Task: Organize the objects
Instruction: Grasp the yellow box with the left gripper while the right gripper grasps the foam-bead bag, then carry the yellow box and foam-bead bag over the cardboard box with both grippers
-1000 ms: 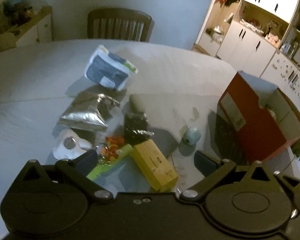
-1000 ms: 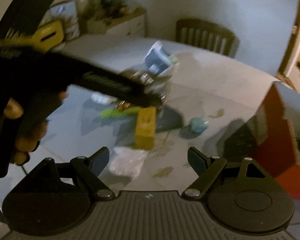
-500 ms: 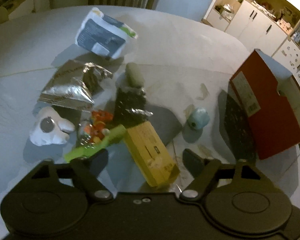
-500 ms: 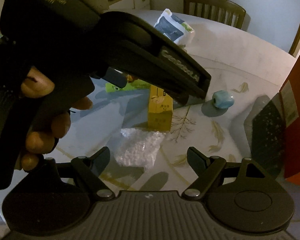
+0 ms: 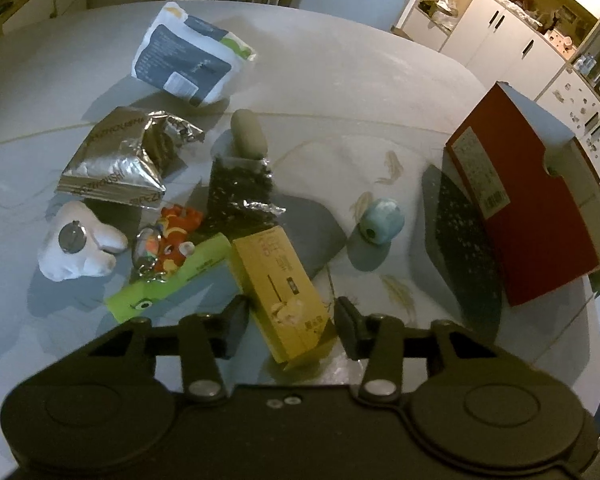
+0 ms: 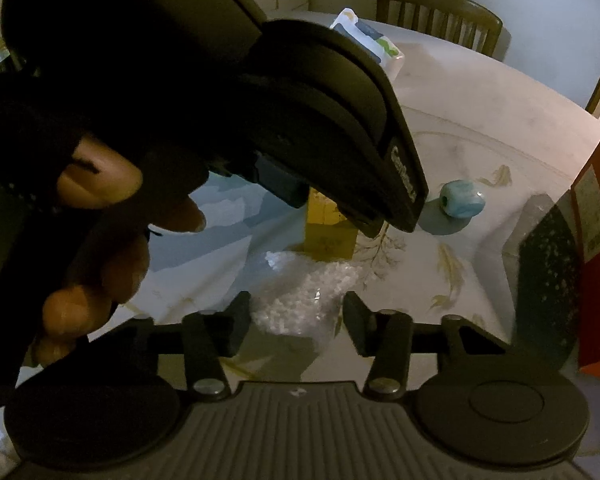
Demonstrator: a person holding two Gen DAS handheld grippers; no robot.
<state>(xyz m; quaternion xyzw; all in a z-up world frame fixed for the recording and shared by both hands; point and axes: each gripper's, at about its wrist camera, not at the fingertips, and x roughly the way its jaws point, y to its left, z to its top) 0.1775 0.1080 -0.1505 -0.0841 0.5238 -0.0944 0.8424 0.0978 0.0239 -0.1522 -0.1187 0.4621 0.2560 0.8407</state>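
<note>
Your left hand-held gripper [image 5: 290, 316] sits at the bottom centre of the left wrist view with its jaws closing. The near end of the yellow box [image 5: 278, 290] lies between them. The left finger appears to meet the box's side, and a narrow gap remains at the right finger, so treat this as not yet a firm grip. The box's long axis runs from the jaws up and to the left, slightly skewed to the gripper's line, so the fingers close across its short width. Judge this as the correct axis for a pinch.

Your right hand-held gripper [image 6: 296, 322] occupies the bottom centre of the right wrist view, jaws also closing. The clear bag of white granules [image 6: 300, 296] lies flat on the counter [image 5: 340, 80], its near part between the fingers. Contact cannot be confirmed. In this view the box lies directly beyond the bag, partly hidden by the left tool and the person's hand [image 6: 100, 216].

Each hand is nearest its own item; do not cross over.

Beyond the box, left of centre, lie a green packet [image 5: 168, 280], a white toy [image 5: 76, 248] and a foil pouch [image 5: 120, 160]. The blue ball [image 5: 382, 220] rests right of centre. The red box [image 5: 532, 208] stands open at the right edge, the likely receptacle.
</note>
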